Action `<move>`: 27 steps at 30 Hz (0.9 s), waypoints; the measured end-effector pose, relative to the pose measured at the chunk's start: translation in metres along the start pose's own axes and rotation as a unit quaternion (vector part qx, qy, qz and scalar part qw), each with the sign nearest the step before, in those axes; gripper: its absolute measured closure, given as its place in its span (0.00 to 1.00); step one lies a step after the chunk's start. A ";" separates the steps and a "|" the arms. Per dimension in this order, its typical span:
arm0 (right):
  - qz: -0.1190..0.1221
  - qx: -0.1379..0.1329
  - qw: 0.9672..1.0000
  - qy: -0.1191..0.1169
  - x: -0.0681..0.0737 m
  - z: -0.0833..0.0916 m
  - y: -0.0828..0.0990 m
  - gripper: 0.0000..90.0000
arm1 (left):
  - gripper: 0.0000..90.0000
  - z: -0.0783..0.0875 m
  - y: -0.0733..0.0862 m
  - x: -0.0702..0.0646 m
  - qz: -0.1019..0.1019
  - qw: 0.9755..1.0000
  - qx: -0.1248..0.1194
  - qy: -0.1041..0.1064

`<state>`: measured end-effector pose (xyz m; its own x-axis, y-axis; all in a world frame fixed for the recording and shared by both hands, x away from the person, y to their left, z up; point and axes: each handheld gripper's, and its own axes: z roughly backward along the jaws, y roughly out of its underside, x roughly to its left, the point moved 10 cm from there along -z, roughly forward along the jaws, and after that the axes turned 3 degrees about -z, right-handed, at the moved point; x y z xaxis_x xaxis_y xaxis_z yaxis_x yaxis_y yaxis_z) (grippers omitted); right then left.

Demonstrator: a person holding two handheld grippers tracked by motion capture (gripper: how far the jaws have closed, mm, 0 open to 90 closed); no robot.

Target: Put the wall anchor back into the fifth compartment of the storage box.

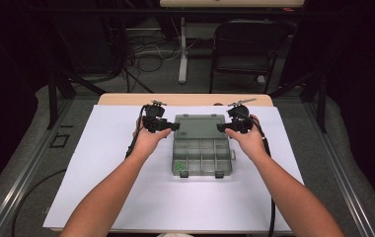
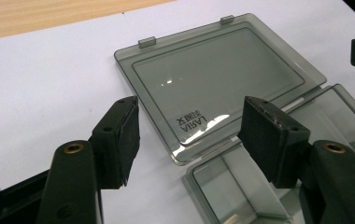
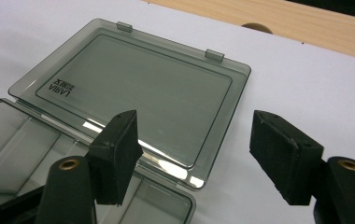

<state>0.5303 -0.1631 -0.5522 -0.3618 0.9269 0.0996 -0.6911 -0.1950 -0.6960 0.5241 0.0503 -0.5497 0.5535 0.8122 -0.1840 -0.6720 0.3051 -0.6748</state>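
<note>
Lying open on the white sheet (image 1: 106, 187) over the tabletop (image 1: 126, 98), the grey plastic box (image 1: 199, 157) shows in the high view with its lid (image 1: 199, 126) flat behind the tray; the left gripper (image 1: 171, 126) and right gripper (image 1: 223, 127) sit at the lid's two side edges. From the left gripper view, the jaws stand apart above the lid's (image 2: 217, 79) near corner, gripping nothing. From the right gripper view, the jaws gape over the lid's (image 3: 138, 93) corner, pads clear of it

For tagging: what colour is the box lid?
Smoky see-through grey lid, clearest in the right gripper view.
</note>
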 end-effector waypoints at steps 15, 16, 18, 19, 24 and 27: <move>-0.006 0.011 1.000 0.012 -0.007 -0.016 0.005 0.36 | 0.42 -0.020 0.005 0.005 0.012 1.000 0.007 -0.005; -0.008 0.010 1.000 0.011 -0.007 -0.017 0.005 0.36 | 0.42 -0.021 0.005 0.004 0.013 1.000 0.009 -0.006; -0.010 0.015 1.000 0.010 -0.008 -0.018 0.007 0.36 | 0.42 -0.023 0.006 0.005 0.011 1.000 0.011 -0.008; -0.011 0.016 1.000 0.009 -0.008 -0.019 0.007 0.36 | 0.42 -0.024 0.007 0.005 0.008 1.000 0.013 -0.010; -0.015 0.021 1.000 0.004 -0.006 -0.024 0.011 0.37 | 0.41 -0.028 0.010 0.004 0.014 1.000 0.020 -0.009; -0.011 0.025 1.000 0.000 -0.005 -0.027 0.013 0.37 | 0.40 -0.031 0.010 0.004 0.020 1.000 0.019 -0.005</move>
<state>0.5402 -0.1616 -0.5814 -0.3470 0.9309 0.1141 -0.7293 -0.1913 -0.6569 0.5342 0.0413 -0.5791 0.5214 0.8289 -0.2025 -0.7110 0.2909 -0.6402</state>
